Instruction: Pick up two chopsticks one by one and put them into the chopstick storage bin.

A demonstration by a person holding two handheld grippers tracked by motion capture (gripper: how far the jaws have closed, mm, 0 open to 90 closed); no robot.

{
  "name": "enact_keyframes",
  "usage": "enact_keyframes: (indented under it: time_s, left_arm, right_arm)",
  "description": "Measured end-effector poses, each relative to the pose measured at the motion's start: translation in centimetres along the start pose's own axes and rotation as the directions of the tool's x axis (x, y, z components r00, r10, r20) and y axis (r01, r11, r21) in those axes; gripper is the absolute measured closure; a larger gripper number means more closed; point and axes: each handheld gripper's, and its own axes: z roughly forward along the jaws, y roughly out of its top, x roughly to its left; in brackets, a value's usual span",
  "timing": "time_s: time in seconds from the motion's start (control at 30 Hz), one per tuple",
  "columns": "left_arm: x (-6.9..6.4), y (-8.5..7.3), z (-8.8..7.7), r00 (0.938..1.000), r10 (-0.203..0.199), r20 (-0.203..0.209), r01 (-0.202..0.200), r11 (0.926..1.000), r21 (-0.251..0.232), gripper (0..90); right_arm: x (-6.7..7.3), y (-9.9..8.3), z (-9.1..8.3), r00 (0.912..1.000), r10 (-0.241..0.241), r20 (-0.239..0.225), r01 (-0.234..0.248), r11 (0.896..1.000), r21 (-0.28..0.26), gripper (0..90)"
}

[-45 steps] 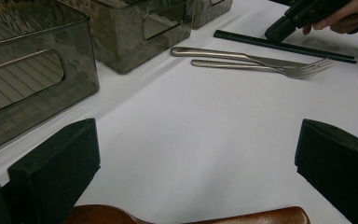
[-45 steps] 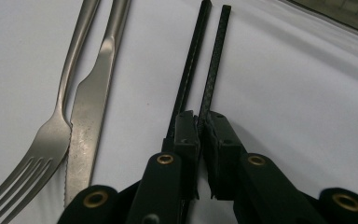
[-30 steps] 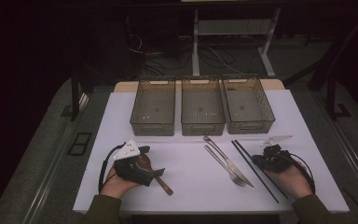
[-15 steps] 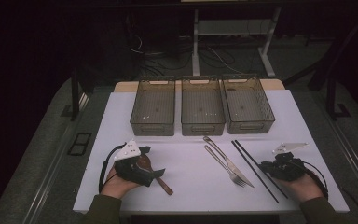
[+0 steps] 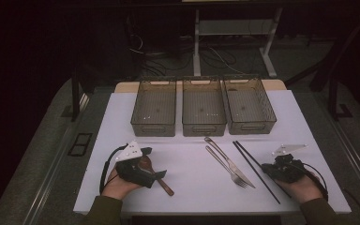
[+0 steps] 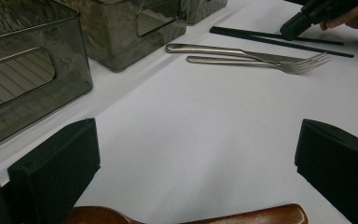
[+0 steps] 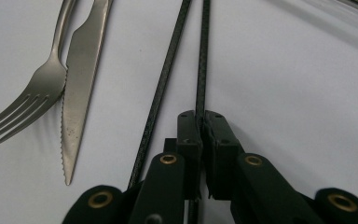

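Observation:
Two black chopsticks (image 5: 253,164) lie side by side right of centre on the white table. My right gripper (image 5: 268,169) is at their near end, shut on one chopstick (image 7: 203,56); its jaws have just been closing on it. The other chopstick (image 7: 168,70) lies loose beside the left jaw. My left gripper (image 5: 154,162) rests at the near left, open, its jaws wide apart over a brown wooden spoon (image 5: 161,183). The spoon's handle (image 6: 242,217) lies across the gap, low between the fingers. The right gripper (image 6: 303,21) shows far off at the chopsticks' end.
A steel knife (image 5: 227,161) and fork (image 5: 236,179) lie together between the hands, just left of the chopsticks. Three smoky clear bins (image 5: 153,127) (image 5: 204,127) (image 5: 251,125) stand in a row at the back of the white mat.
The right hand has shifted a little toward the near right, and its jaws have closed on one chopstick. The left hand and the spoon have stayed put.

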Motion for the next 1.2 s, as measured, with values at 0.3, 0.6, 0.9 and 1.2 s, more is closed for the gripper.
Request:
enact_keyframes:
  time_s: [0.3, 0.6, 0.9, 1.2]
  left_arm:
    - [0.0, 0.0, 0.1, 1.0000, 0.004, 0.005, -0.004, 1.0000, 0.003, 0.0]
    - [0.0, 0.0, 0.1, 1.0000, 0.006, 0.006, -0.006, 1.0000, 0.002, 0.0]
    - [0.0, 0.0, 0.1, 1.0000, 0.006, 0.007, -0.006, 1.0000, 0.005, 0.0]
    - [0.0, 0.0, 0.1, 1.0000, 0.005, 0.007, -0.005, 1.0000, 0.006, 0.0]
  right_arm:
    - [-0.3, 0.0, 0.0, 0.9996, 0.019, -0.019, -0.019, 1.000, 0.001, 84.8]
    - [-0.5, 0.0, -0.3, 0.9996, 0.022, -0.020, -0.022, 1.000, -0.015, 85.0]
    - [-0.9, 0.2, -1.3, 0.9987, 0.037, -0.035, -0.039, 0.996, -0.074, 85.0]
    - [-0.7, 0.7, -2.8, 0.9975, 0.033, -0.062, -0.041, 0.990, -0.137, 85.0]
